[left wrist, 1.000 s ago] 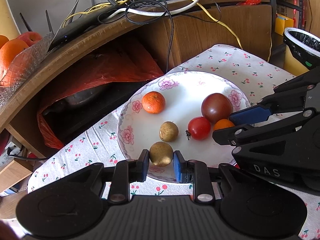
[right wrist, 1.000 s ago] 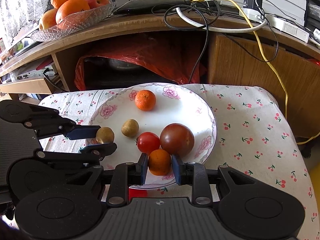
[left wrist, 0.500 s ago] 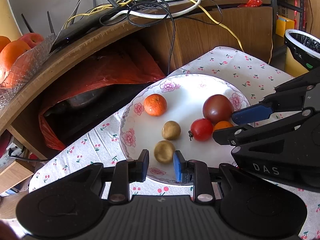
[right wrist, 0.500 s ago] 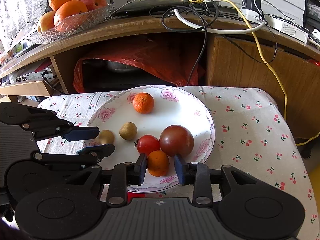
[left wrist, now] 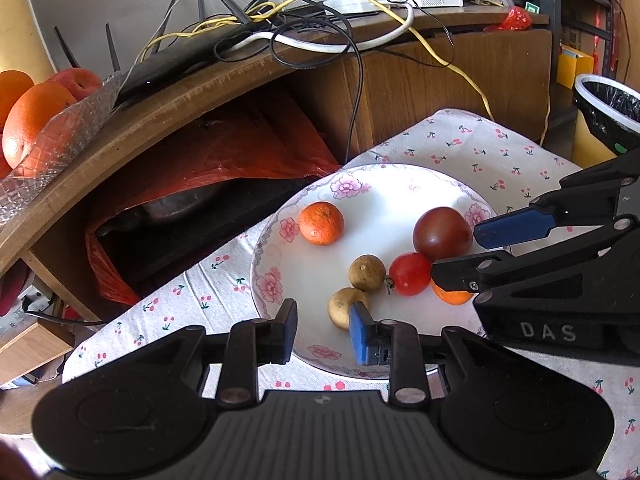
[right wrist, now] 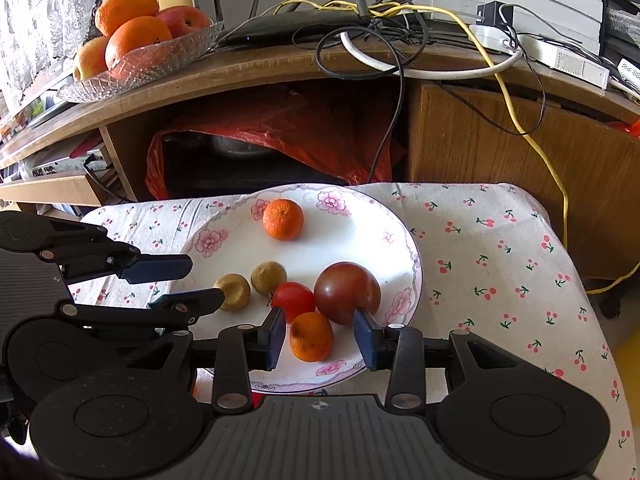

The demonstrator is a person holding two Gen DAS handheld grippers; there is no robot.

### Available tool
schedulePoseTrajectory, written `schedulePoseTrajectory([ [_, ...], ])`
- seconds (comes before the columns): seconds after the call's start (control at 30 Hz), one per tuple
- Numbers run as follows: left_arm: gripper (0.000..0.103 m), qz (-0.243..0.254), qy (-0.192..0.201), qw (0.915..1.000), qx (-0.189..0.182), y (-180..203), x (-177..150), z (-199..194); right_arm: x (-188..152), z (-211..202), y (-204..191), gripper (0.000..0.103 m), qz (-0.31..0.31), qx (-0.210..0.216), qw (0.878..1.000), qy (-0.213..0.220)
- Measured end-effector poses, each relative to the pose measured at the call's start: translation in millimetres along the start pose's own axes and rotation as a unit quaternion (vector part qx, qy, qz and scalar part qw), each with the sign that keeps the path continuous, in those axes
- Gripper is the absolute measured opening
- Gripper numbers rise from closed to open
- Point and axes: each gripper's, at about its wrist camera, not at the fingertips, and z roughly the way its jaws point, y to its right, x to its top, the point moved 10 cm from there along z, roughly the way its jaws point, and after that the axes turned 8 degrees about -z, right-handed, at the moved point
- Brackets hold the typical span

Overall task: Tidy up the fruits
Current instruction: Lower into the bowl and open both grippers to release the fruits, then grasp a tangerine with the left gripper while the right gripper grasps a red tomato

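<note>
Fruits all sit on the flowered plate (right wrist: 404,240) on the cherry-print cloth (right wrist: 492,248), six of them, so the gathering part looks done as far as these views show. On the plate's face: a tangerine (right wrist: 283,219) alone at about twelve o'clock, two brown longan-like fruits (right wrist: 232,292) side by side at nine, a red tomato (right wrist: 294,301) near the centre touching a big dark tomato (right wrist: 347,293) at four, and a second small orange (right wrist: 311,336) at six. Right gripper (right wrist: 320,338) has its jaws spread wide on either side of that small orange, touching nothing that I can see. Left gripper (left wrist: 322,330) is also parted and empty, its right pad just in front of the nearer brown fruit (left wrist: 345,307). What's left is hard to call: possibly finer grouping by kind, since the two oranges lie well apart. A glass bowl (right wrist: 140,68) of oranges and apples sits up on the wooden shelf (right wrist: 280,72), untouched at this moment.
</note>
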Motion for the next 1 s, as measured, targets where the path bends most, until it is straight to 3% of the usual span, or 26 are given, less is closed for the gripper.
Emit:
schedulePoseTrajectory([
  [0.43, 0.039, -0.010, 0.008, 0.9999, -0.009, -4, 1, -15, 5, -18, 3, 0.034, 0.019, 0.007, 1.000, 0.016],
  [1.0, 0.043, -0.005, -0.003, 0.9988, -0.048, -1, -27, -44, -32, -36, -25, 0.042, -0.005, 0.044, 0.999, -0.012],
])
